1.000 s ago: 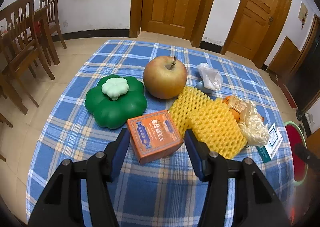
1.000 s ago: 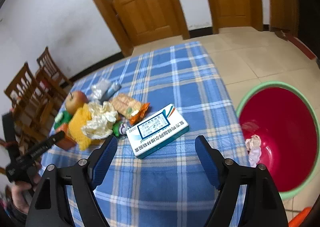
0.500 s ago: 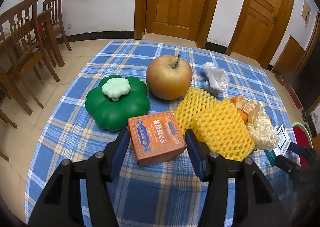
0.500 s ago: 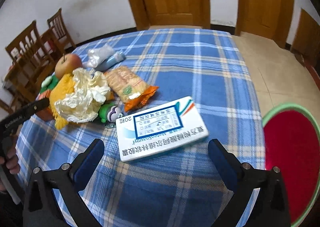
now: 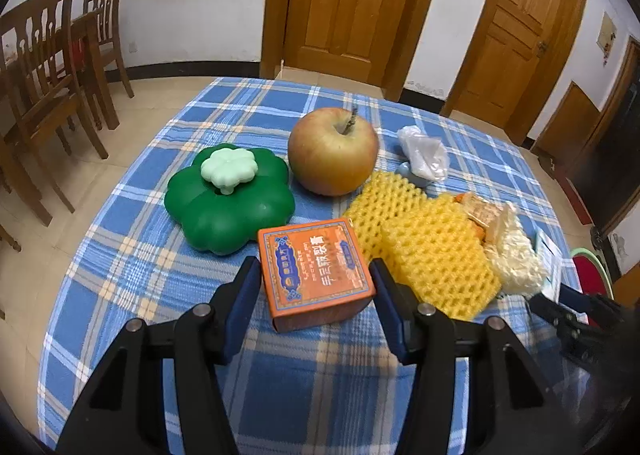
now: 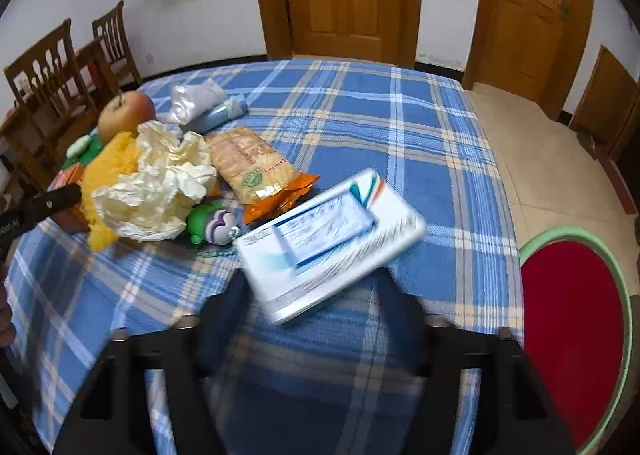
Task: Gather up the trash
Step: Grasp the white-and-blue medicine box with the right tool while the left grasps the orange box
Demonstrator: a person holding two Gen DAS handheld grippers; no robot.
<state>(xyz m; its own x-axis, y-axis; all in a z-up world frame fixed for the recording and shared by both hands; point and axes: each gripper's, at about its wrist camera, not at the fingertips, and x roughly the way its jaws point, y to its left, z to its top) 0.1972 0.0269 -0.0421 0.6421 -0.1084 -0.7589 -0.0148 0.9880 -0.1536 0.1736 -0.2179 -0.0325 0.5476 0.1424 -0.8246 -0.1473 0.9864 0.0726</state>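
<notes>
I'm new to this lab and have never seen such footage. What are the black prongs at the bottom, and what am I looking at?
A person holds a hand-held gripper in each hand, and each gripper has a wide-angle camera looking along its two black jaws. One picture is from the left gripper, the other from the right gripper.

On the checked tablecloth lie an apple, a green clover-shaped container, yellow foam netting, crumpled paper, a snack packet and a small toy. A red bin stands on the floor beside the table.

The left jaws stand close against both sides of an orange box. The right jaws have just been closing, with a white box between them. That picture is blurred, so I cannot confirm either grip.
</notes>
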